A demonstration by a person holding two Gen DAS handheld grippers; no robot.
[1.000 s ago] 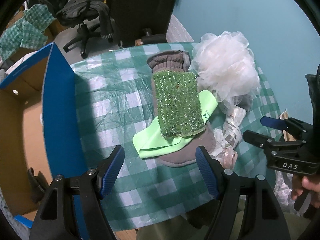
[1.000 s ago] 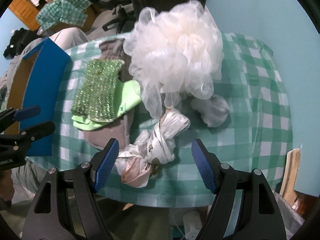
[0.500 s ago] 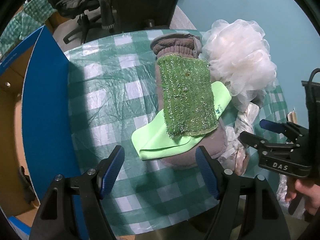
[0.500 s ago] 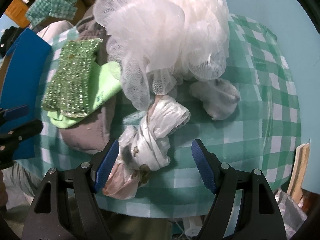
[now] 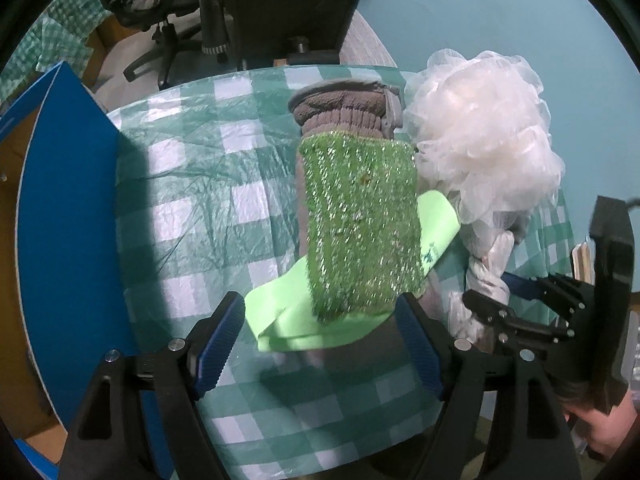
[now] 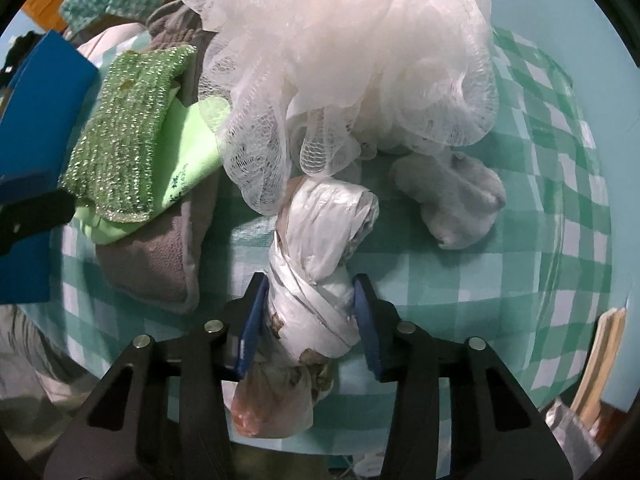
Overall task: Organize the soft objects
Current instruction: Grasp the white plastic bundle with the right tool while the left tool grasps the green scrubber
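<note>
A glittery green scrub pad (image 5: 360,224) lies on a light green cloth (image 5: 296,320), both on a grey fleece item (image 5: 344,112). My left gripper (image 5: 320,344) is open, its fingers on either side of the near end of this stack. A white mesh bath pouf (image 6: 344,60) sits behind a knotted white plastic bag (image 6: 320,264). My right gripper (image 6: 308,312) is shut on the knotted bag, pads touching its sides. The stack also shows in the right wrist view (image 6: 124,128).
A green checked tablecloth (image 6: 520,264) covers the round table. A blue-edged cardboard box (image 5: 64,216) stands at the table's left. A small pale crumpled bundle (image 6: 452,196) lies right of the bag. An office chair (image 5: 176,4) stands beyond the table.
Both grippers have moved forward. The right gripper's jaws have narrowed from wide open onto the knotted bag. The left gripper has come up to the green stack, still open.
</note>
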